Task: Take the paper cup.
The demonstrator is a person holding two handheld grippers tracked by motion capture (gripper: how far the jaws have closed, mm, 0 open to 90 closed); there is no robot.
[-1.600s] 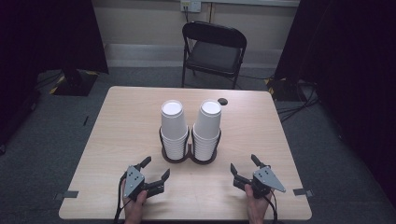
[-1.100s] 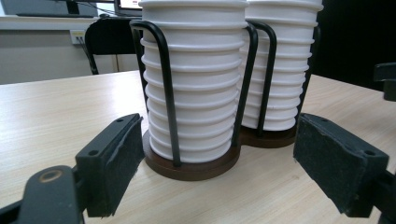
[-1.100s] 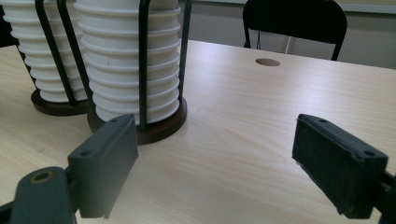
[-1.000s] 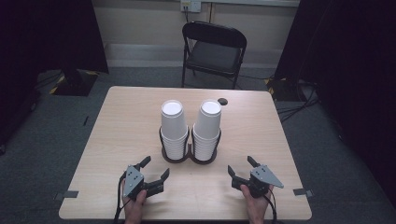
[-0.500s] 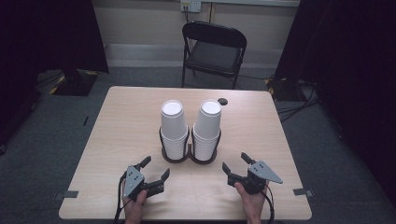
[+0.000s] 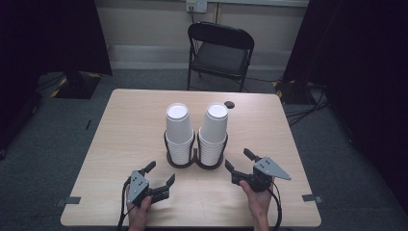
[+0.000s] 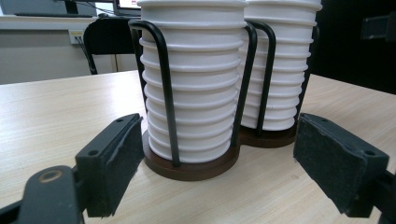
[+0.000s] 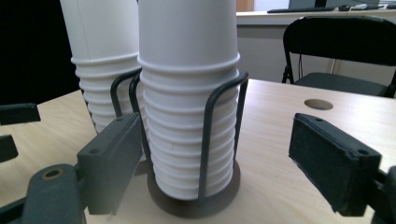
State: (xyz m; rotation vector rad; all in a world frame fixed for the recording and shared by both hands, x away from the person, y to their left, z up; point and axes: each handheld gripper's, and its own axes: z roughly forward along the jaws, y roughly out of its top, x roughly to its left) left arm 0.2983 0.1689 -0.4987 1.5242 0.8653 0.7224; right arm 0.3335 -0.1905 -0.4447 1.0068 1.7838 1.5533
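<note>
Two stacks of white paper cups stand upside down in a black wire double holder (image 6: 196, 161) at the table's middle. The left stack (image 6: 178, 130) (image 7: 194, 88) and the right stack (image 6: 213, 132) (image 8: 189, 102) are side by side. My left gripper (image 6: 159, 174) (image 7: 219, 163) rests open near the front edge, aimed at the left stack, a short way off. My right gripper (image 6: 240, 161) (image 8: 219, 158) is open, lifted a little and close to the right stack, which sits between its jaws' line of sight. Neither holds anything.
The pale wooden table (image 6: 130, 130) has a small round hole (image 6: 230, 104) near its far edge. A black folding chair (image 6: 219, 50) stands beyond the table. Grey floor surrounds it, with cables at the right.
My right gripper has moved left and forward toward the right cup stack. The left gripper has stayed in place.
</note>
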